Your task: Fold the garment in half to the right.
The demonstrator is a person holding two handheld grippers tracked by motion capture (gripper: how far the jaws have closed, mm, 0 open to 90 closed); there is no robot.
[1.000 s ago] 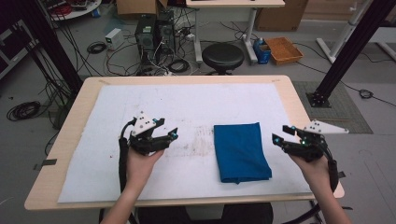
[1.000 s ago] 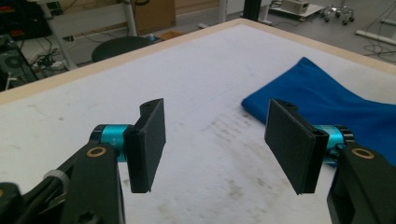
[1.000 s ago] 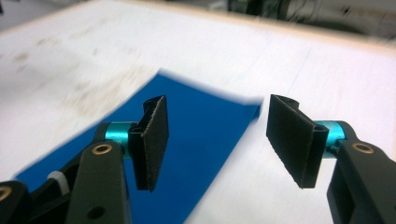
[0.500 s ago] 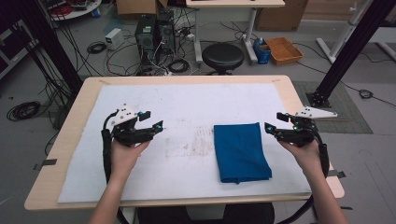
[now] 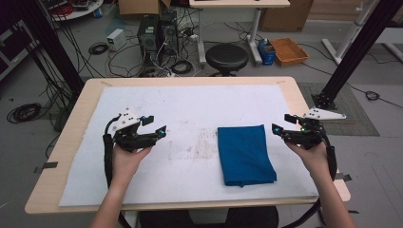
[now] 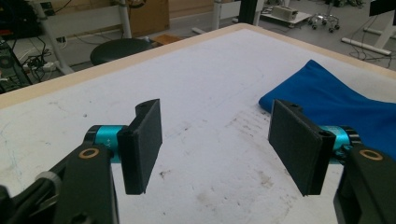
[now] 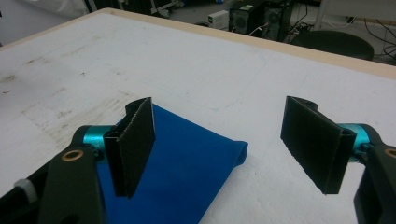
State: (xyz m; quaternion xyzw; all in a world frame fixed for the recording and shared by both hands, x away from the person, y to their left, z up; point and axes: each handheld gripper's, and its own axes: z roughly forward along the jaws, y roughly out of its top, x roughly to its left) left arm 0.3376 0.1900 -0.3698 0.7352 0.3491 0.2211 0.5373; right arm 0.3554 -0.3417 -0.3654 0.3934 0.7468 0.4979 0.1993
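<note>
1. High view: since a second ago both hands have drawn outward, away from the folded blue cloth (image 5: 246, 154). The left gripper (image 5: 153, 124) has gone toward 9 o'clock and the right gripper (image 5: 281, 128) toward 3 o'clock. The cloth lies flat on the white mat (image 5: 190, 102), right of centre, in the same place and shape as before. I judge that the fold is done and the hands are backing off.

2. High view, tongs: both pairs have just been opening and now stand wide with nothing between them. The left is well apart from the cloth; the right is just beside its right edge, not touching.

3. Left gripper view: the black pads (image 6: 144, 140) are spread wide over bare, stained mat. The cloth (image 6: 336, 100) lies ahead at about 2 o'clock, clear of the jaws.

4. Right gripper view: the pads (image 7: 320, 140) are wide apart and hold nothing. A corner of the cloth (image 7: 187, 163) lies below the left pad at about 7 o'clock; whether the pad touches it I cannot tell.
</note>
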